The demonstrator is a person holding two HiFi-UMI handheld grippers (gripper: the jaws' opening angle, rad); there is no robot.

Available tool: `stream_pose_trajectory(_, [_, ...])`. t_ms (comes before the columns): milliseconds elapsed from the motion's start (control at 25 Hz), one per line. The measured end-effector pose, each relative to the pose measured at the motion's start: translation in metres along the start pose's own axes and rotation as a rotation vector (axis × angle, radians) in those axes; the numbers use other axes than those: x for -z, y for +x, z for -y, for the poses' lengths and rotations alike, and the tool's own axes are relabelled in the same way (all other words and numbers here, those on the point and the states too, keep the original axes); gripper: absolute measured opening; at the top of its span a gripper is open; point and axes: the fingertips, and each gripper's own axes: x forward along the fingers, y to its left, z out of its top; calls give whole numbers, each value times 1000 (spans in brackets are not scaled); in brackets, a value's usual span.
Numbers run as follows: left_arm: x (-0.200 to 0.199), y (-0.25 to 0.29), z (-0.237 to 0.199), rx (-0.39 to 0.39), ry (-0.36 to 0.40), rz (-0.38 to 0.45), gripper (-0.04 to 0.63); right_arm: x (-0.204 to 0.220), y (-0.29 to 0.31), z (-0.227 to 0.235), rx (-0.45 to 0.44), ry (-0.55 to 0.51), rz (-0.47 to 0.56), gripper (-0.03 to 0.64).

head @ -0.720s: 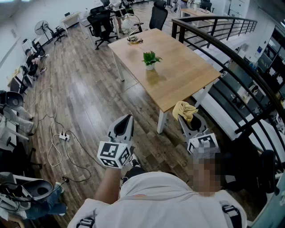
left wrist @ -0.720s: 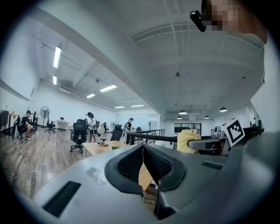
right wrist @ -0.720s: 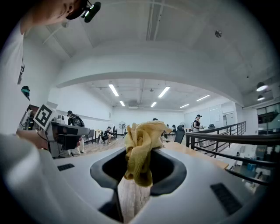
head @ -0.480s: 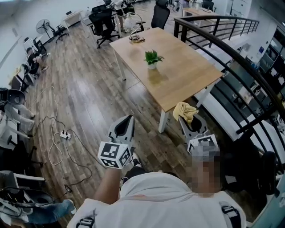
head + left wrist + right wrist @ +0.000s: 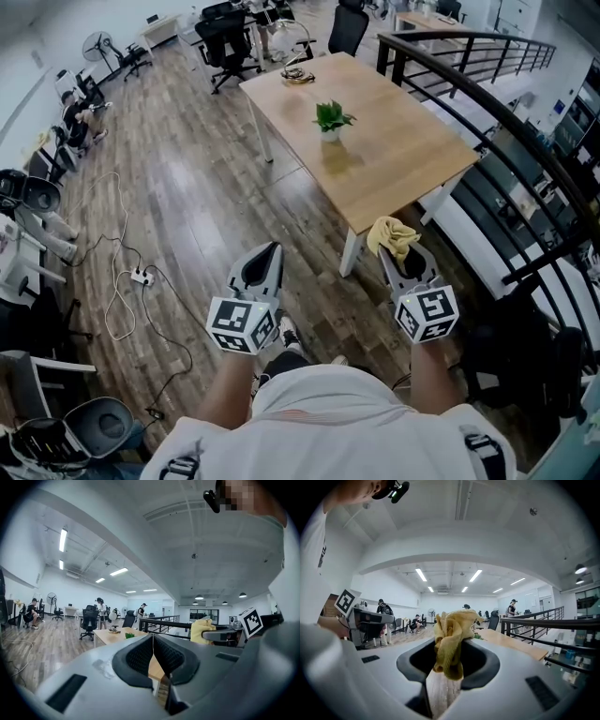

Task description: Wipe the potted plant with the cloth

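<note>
A small green potted plant (image 5: pixel 332 120) in a white pot stands near the middle of a light wooden table (image 5: pixel 394 159) well ahead of me. My right gripper (image 5: pixel 398 246) is shut on a crumpled yellow cloth (image 5: pixel 392 234), held in the air short of the table's near corner; the cloth (image 5: pixel 451 639) bulges out between the jaws in the right gripper view. My left gripper (image 5: pixel 267 251) is shut with nothing in it, held level over the wooden floor, left of the right one. In the left gripper view the plant (image 5: pixel 129 635) shows small on the table far ahead.
A black railing (image 5: pixel 487 103) runs along the table's right side. A coiled object (image 5: pixel 298 77) lies at the table's far end. Office chairs (image 5: pixel 225 37) stand beyond. Cables and a power strip (image 5: pixel 141 277) lie on the floor at left, with equipment (image 5: pixel 28 202) along the left edge.
The table and plant have shifted slightly right and nearer in the head view as I moved forward. Both grippers keep their places before me, the cloth still held.
</note>
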Motion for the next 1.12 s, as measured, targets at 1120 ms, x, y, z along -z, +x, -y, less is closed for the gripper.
stream_pose_trajectory(1120, [-20, 112, -210, 101, -32, -44, 17, -24, 226, -19, 31, 156, 37, 187])
